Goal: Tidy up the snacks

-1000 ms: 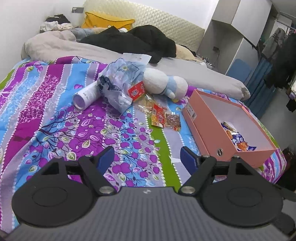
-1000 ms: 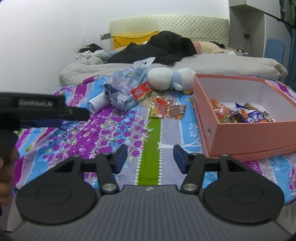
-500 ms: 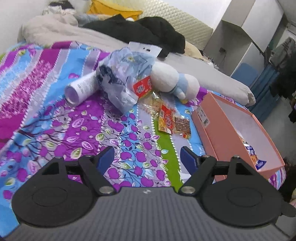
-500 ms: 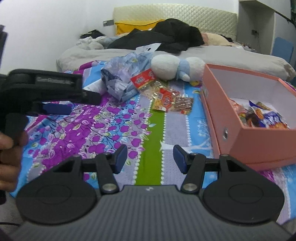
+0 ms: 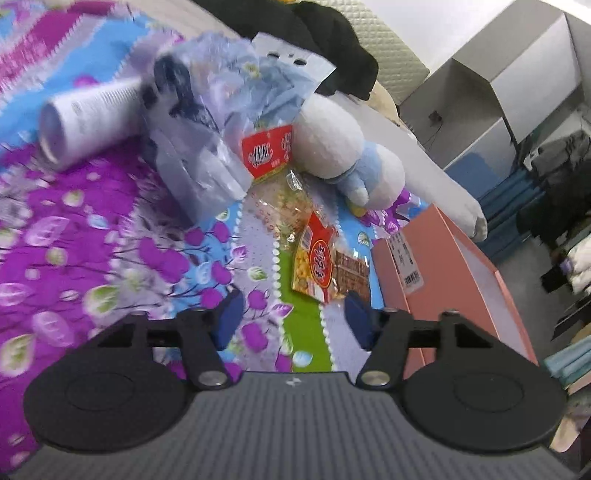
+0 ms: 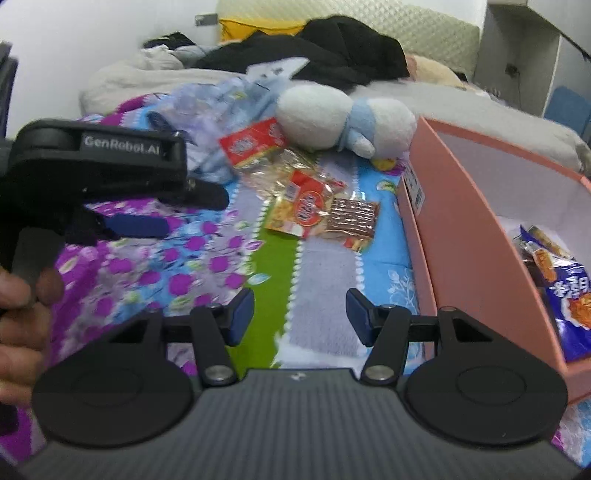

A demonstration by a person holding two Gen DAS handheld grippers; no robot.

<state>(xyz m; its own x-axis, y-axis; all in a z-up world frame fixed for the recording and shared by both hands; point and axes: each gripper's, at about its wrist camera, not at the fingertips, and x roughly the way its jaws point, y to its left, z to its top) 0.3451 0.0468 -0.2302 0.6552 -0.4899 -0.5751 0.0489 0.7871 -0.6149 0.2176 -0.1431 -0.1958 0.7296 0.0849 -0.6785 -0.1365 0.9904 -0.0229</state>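
Loose snacks lie on the bed (image 6: pixel 317 266) just beside the pink box (image 6: pixel 476 236), which already holds a few packets. The left gripper (image 5: pixel 291 315) heads for the yellow packet (image 5: pixel 314 264) with its fingers closing on nothing yet. The right gripper (image 6: pixel 299 314) hangs over the bedspread, fingers apart and empty. The yellow packet overlaps the brown one (image 6: pixel 352 216), so a pinch may drag both, or the crinkly film may slip free on the soft bedding.

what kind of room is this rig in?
Most likely a bedroom in a home. The snacks lie on a bed with a flowered bedspread and a padded headboard; a plush toy and a heap of dark clothes lie on it too.
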